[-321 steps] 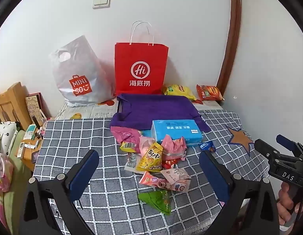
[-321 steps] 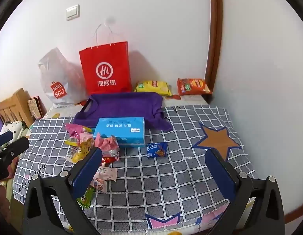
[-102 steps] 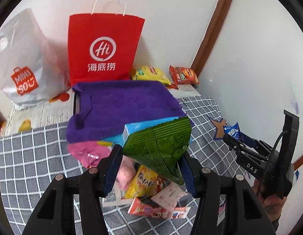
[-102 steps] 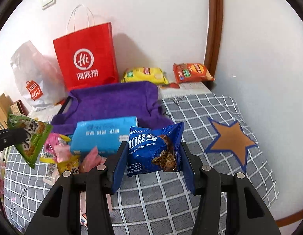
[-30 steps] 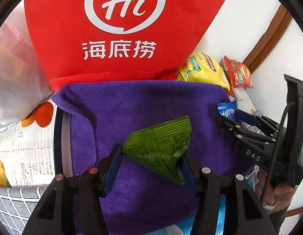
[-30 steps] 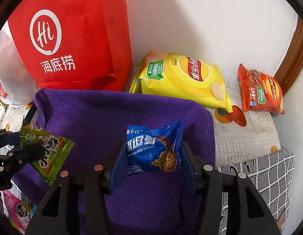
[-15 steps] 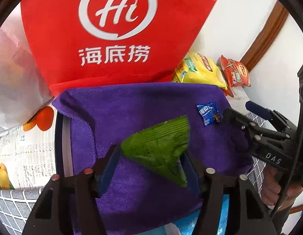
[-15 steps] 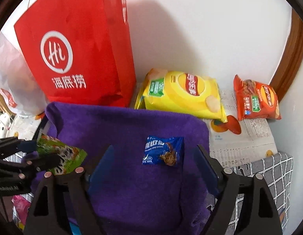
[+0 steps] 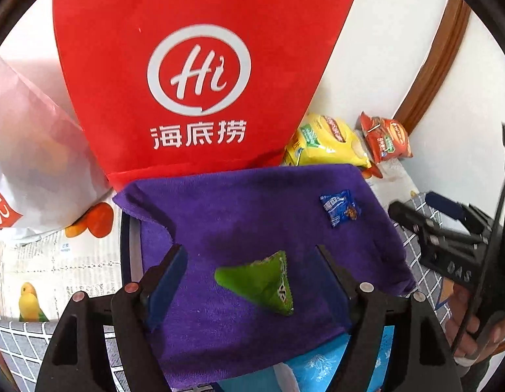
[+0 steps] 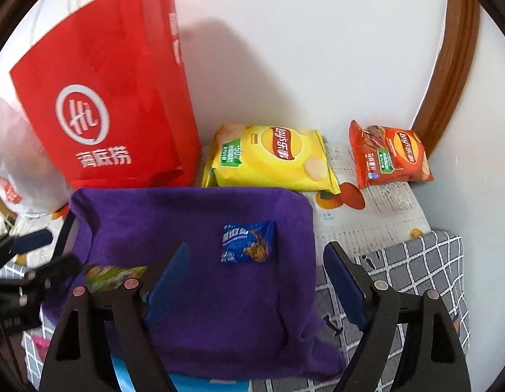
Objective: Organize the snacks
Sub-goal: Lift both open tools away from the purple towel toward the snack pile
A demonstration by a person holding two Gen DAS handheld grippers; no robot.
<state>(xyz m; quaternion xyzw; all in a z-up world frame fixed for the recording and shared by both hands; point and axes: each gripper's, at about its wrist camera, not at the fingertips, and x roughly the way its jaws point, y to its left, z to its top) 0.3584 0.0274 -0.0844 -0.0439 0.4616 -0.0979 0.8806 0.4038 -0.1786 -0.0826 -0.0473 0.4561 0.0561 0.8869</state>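
Observation:
A purple cloth-lined tray (image 9: 239, 209) lies in front of a red paper bag (image 9: 200, 75). A green triangular snack pack (image 9: 262, 282) lies on the cloth between the open fingers of my left gripper (image 9: 252, 281), touching neither. A blue cookie pack (image 10: 249, 241) lies on the same cloth (image 10: 193, 228), just beyond my open, empty right gripper (image 10: 255, 281). The blue pack also shows in the left wrist view (image 9: 339, 207), and the green pack in the right wrist view (image 10: 115, 276).
A yellow chip bag (image 10: 272, 156) and an orange chip bag (image 10: 388, 158) lean on the wall behind the tray. A white plastic bag (image 9: 33, 170) stands left of the red bag. A blue tissue box (image 9: 317, 366) lies near the tray's front edge. The checked tablecloth (image 10: 415, 261) lies to the right.
My left gripper has opened and let the green pack drop onto the purple cloth. My right gripper, open since half a second ago, has drawn back slightly from the blue pack.

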